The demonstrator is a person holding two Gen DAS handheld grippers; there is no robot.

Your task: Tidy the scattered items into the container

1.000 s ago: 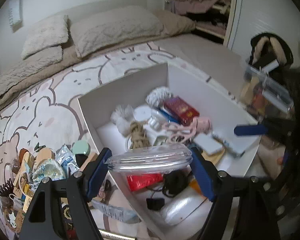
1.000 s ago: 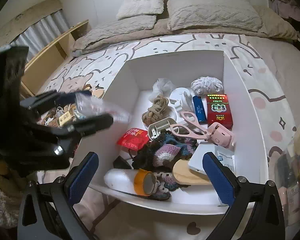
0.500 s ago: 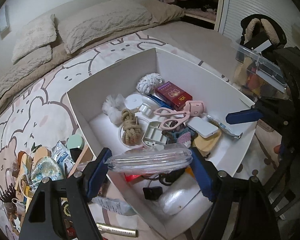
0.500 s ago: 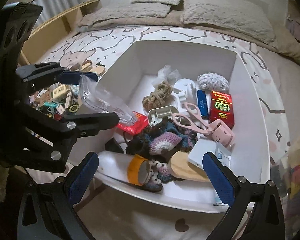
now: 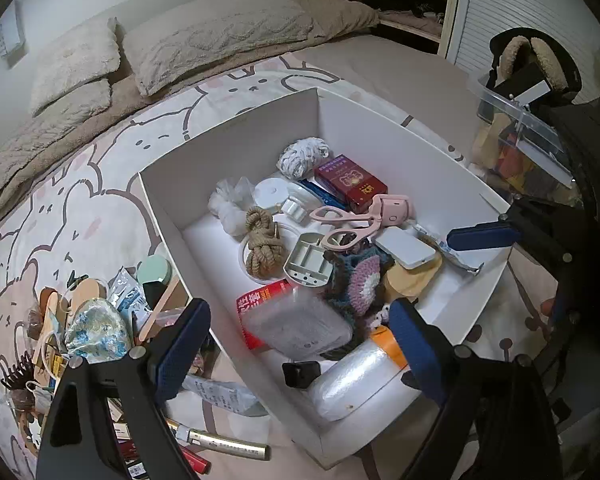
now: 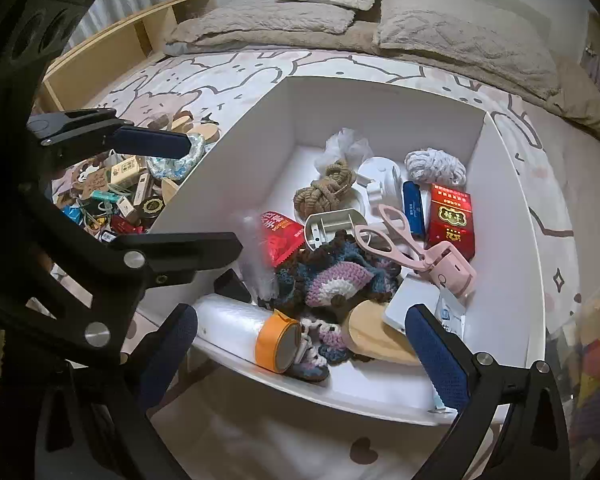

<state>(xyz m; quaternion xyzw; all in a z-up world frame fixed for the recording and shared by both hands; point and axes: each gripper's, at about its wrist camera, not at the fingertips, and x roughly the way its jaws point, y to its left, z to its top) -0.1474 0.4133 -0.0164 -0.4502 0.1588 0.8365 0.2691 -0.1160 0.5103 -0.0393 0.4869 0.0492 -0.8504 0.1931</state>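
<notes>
A white box (image 5: 240,140) sits on the bed and holds several items: rope, pink scissors (image 5: 342,222), a red pack (image 5: 350,182), a crochet piece, a bubble-wrap roll (image 5: 356,372). A clear plastic case (image 5: 300,326) lies in the box's near corner on a red packet; it looks blurred in the right wrist view (image 6: 256,256). My left gripper (image 5: 300,344) is open and empty above that corner. My right gripper (image 6: 300,344) is open and empty over the box's near edge (image 6: 372,396). A pile of scattered small items (image 5: 84,320) lies left of the box.
Pillows (image 5: 216,36) lie at the head of the bed. A clear plastic bin (image 5: 524,140) stands to the right of the box. A wooden shelf (image 6: 120,48) runs along the bed's far left side. A pen-like tube (image 5: 220,440) lies by the box's near left.
My left gripper opened and let go of the clear plastic case, which dropped into the box's near corner. Both grippers shifted slightly over the box.
</notes>
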